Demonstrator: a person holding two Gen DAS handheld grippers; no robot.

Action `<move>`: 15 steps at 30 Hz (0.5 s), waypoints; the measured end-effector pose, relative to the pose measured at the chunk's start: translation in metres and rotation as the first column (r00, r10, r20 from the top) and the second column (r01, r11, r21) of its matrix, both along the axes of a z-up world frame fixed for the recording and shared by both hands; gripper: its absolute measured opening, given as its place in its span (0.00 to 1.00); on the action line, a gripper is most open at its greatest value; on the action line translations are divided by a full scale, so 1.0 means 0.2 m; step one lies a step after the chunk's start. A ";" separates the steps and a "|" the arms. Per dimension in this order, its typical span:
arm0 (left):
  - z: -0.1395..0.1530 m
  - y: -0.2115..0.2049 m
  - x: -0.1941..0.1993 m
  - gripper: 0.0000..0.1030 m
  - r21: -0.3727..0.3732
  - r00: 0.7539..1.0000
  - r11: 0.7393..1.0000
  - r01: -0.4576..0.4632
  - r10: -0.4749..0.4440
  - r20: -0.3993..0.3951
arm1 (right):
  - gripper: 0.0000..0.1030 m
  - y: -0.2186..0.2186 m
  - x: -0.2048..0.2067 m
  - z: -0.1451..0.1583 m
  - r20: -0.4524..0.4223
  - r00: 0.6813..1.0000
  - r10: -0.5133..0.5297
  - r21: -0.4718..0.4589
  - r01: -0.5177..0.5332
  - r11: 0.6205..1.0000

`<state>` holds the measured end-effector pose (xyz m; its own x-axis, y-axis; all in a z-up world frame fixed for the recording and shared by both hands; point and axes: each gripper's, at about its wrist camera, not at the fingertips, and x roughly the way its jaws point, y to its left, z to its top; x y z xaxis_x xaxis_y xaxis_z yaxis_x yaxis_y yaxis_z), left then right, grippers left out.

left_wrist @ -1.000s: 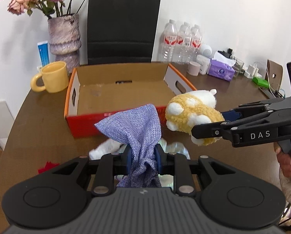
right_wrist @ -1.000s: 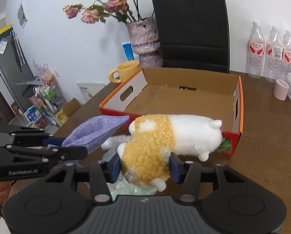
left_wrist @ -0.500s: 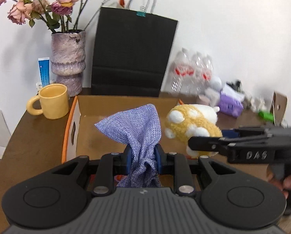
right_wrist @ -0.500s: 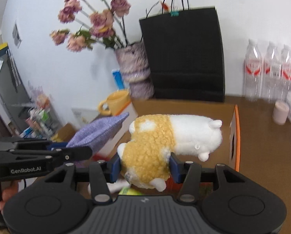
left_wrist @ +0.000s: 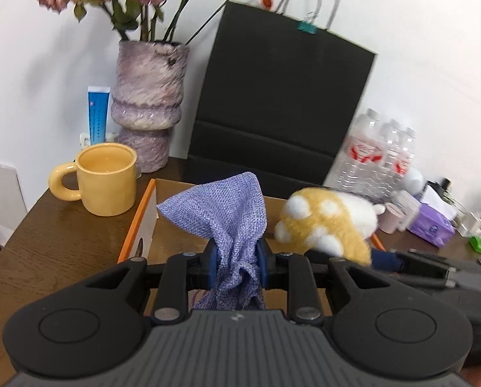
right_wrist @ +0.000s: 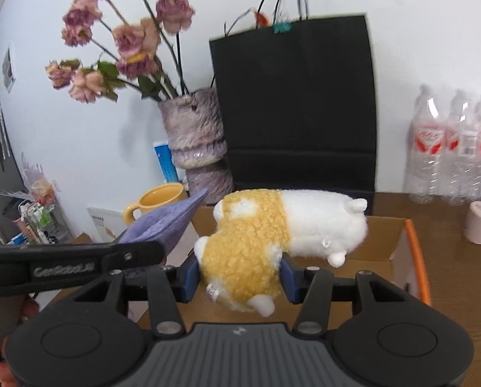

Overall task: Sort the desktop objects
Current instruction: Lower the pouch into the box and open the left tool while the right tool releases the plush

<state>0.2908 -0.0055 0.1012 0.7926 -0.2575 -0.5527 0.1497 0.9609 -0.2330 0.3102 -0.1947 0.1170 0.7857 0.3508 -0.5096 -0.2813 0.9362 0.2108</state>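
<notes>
My left gripper (left_wrist: pixel 237 262) is shut on a purple woven cloth (left_wrist: pixel 222 211), held up above the open cardboard box (left_wrist: pixel 143 225) with the orange rim. My right gripper (right_wrist: pixel 238 277) is shut on a yellow and white plush toy (right_wrist: pixel 272 235), held over the same box (right_wrist: pixel 398 242). In the left wrist view the plush (left_wrist: pixel 324 222) and the right gripper (left_wrist: pixel 382 259) are just to the right of the cloth. In the right wrist view the cloth (right_wrist: pixel 163 222) and the left gripper (right_wrist: pixel 137 254) are on the left.
A yellow mug (left_wrist: pixel 103 177), a purple vase with dried roses (left_wrist: pixel 147 103) and a blue tube (left_wrist: pixel 97 113) stand at the back left. A black paper bag (left_wrist: pixel 282 96) stands behind the box. Water bottles (left_wrist: pixel 379 158), a pink cup (right_wrist: pixel 480 225) and a purple tissue pack (left_wrist: pixel 432 225) are at the right.
Both grippers have risen and moved forward over the box, each still holding its object. The items on the table in front of the box have dropped out of view.
</notes>
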 end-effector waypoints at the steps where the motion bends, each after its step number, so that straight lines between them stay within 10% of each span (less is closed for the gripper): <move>1: -0.02 0.01 0.04 0.24 -0.002 1.000 1.000 -0.007 0.007 -0.018 | 0.48 0.01 0.04 -0.02 -0.011 1.000 -0.006 0.000 0.006 1.000; 15: -0.24 0.10 0.32 0.29 -0.022 0.984 0.998 -0.052 0.047 -0.174 | 0.46 0.05 0.29 -0.25 -0.130 0.991 -0.036 0.096 0.049 0.994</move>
<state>0.3547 0.0144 0.0527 0.6975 -0.2365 -0.6765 0.0573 0.9594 -0.2763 0.3686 -0.1840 0.0680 0.7317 0.3721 -0.5711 -0.2065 0.9195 0.3345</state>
